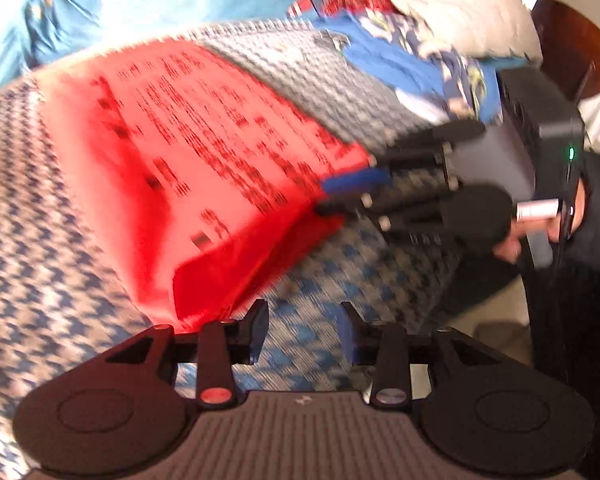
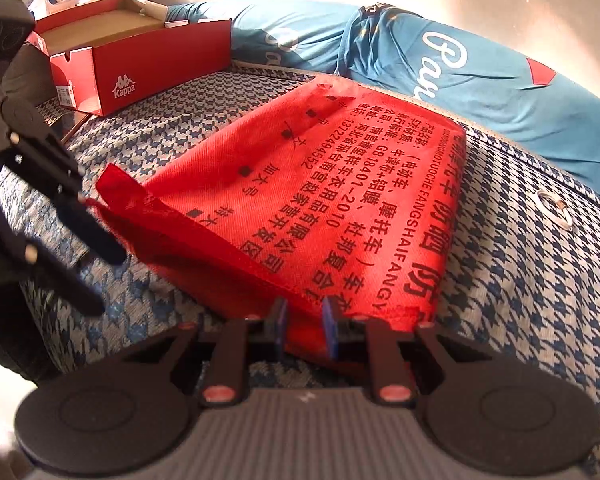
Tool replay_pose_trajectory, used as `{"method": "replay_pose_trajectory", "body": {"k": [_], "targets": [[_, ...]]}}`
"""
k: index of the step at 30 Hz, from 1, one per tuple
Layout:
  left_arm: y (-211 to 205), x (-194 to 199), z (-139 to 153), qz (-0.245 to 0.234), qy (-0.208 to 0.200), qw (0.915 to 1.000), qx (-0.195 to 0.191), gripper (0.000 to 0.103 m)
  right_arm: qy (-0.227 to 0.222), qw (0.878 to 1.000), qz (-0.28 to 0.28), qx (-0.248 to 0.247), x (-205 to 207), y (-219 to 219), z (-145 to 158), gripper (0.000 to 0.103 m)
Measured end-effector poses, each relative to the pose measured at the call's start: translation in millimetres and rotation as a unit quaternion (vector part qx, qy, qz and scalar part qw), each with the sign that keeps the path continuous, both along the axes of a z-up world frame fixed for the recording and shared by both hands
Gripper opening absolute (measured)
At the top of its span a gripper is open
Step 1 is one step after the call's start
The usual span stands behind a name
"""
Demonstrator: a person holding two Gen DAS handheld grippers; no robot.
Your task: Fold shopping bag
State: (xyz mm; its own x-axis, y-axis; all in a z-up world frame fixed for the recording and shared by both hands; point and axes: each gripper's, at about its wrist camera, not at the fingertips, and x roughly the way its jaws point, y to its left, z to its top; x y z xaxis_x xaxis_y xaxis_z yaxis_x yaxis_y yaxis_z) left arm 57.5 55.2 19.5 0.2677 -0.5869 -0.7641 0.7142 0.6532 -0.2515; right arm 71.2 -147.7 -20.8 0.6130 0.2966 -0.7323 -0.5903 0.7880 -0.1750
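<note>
The bed was covered in a blue-and-white houndstooth blanket (image 2: 520, 280), with a red shoebox (image 2: 140, 64) off at ten o'clock in my right wrist view and a teal jersey (image 2: 420, 64) heaped along the far edge toward one o'clock. The red shopping bag (image 2: 320, 200) lay flat in the middle of the blanket, printed side up, one loose flap or handle curled up at its nine o'clock corner.

My right gripper (image 2: 303, 320) was clamped on the bag's near edge at six o'clock, red fabric pinched between the blue pads. My left gripper (image 1: 304, 332) stood with its jaws apart and nothing between them, only blanket showing through the gap; the bag's corner sat just beside its left finger, toward eleven o'clock.

I judged that I was between folds: one edge held down, the other hand free. The next move called for my left gripper to reach that raised flap or nearby corner, close on a single layer, and carry it across while my right kept the bag anchored. The thin cloth looked likely to slip or bunch.
</note>
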Motion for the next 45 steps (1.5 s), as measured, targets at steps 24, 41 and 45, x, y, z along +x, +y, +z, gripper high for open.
{"method": "replay_pose_trajectory", "body": {"k": [24, 41, 45], "targets": [[1, 21, -2, 0.048, 0.001, 0.9983, -0.033, 0.038, -0.004, 0.999, 0.028, -0.022, 7, 6, 1, 0.019], [7, 20, 7, 0.065, -0.01, 0.9947, -0.078, 0.038, -0.004, 1.0, 0.023, -0.019, 4, 5, 1, 0.02], [8, 24, 4, 0.085, -0.013, 0.9943, -0.064, 0.038, -0.004, 1.0, 0.023, -0.019, 4, 5, 1, 0.02]]}}
